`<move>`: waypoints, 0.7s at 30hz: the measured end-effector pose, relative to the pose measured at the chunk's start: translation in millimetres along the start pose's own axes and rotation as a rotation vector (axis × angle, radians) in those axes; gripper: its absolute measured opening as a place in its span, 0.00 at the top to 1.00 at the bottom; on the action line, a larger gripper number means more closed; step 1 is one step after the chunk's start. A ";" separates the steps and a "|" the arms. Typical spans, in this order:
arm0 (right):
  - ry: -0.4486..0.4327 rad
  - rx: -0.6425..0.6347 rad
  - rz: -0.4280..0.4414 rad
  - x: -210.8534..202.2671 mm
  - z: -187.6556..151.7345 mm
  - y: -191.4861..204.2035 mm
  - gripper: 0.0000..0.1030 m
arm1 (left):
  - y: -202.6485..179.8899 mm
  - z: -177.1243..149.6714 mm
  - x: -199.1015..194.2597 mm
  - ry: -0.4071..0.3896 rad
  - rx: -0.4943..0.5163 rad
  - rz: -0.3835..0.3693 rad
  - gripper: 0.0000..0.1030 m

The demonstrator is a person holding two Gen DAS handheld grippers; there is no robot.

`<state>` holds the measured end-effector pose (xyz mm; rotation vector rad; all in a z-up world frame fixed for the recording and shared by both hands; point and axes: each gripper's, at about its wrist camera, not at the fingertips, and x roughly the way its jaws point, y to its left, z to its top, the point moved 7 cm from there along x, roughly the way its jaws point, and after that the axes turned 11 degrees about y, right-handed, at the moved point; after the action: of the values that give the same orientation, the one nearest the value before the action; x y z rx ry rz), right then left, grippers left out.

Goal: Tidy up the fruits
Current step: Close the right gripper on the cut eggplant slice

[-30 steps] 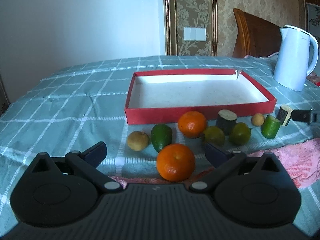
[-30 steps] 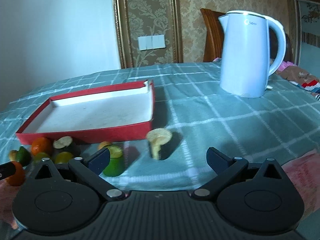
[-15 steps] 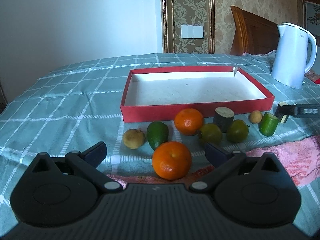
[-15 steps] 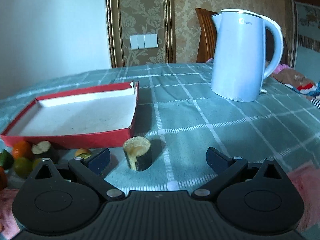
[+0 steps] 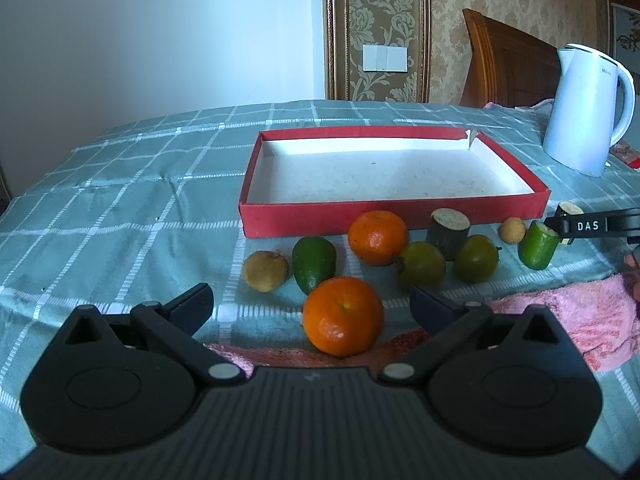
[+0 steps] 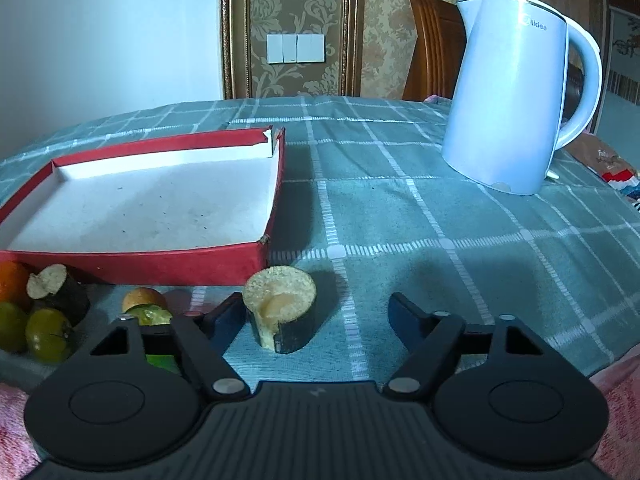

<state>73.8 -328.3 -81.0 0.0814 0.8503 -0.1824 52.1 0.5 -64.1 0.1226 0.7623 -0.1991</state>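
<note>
A red tray (image 5: 392, 216) with a bare white floor sits on the checked tablecloth; it also shows in the right wrist view (image 6: 160, 266). Fruits lie in front of it. My left gripper (image 5: 310, 304) is open with an orange (image 5: 342, 316) between its fingers. Behind are a second orange (image 5: 377, 237), a green avocado (image 5: 313, 264), a brown fruit (image 5: 265, 271), two green fruits (image 5: 421, 269) and a dark cut piece (image 5: 447, 232). My right gripper (image 6: 316, 314) is open around a dark cut stump (image 6: 282, 308), its left finger close to it.
A white kettle (image 6: 516, 92) stands at the back right on the table. A pink towel (image 5: 560, 320) lies at the near edge. A green cut piece (image 5: 538, 244) and a small brown fruit (image 5: 513, 230) lie at the row's right end. A wooden chair stands behind.
My right gripper has moved right and forward, bringing the dark cut stump between its fingers. My left gripper has shifted slightly, with the orange still between its fingers.
</note>
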 end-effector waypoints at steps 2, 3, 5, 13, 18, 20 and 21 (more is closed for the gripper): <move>-0.001 -0.002 0.015 -0.5 0.1 1.5 0.40 | -0.5 -0.4 -0.3 -0.001 0.002 0.003 0.00; -0.002 -0.006 0.016 -0.4 0.7 2.4 0.42 | -0.6 -0.5 -0.2 -0.002 0.004 0.005 0.00; -0.008 -0.011 0.022 -0.9 1.0 4.4 0.51 | -1.1 -1.1 -0.8 -0.002 0.004 0.005 0.00; -0.023 -0.032 0.041 -1.0 1.5 10.9 0.67 | -0.1 -3.7 -2.1 0.001 -0.003 0.007 0.00; -0.032 -0.028 0.040 -1.2 0.7 11.2 0.68 | 0.1 -3.9 -5.2 -0.005 -0.003 0.006 0.00; -0.036 -0.025 0.040 -1.4 0.1 11.1 0.68 | 0.5 -3.8 -6.5 -0.008 -0.003 0.006 0.00; -0.037 -0.026 0.039 -2.1 -0.6 11.0 0.68 | 0.8 -3.8 -7.2 -0.009 -0.004 0.006 0.00</move>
<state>74.1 -317.2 -79.9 0.0702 0.8133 -0.1361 44.6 3.0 -61.7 0.1202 0.7532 -0.1928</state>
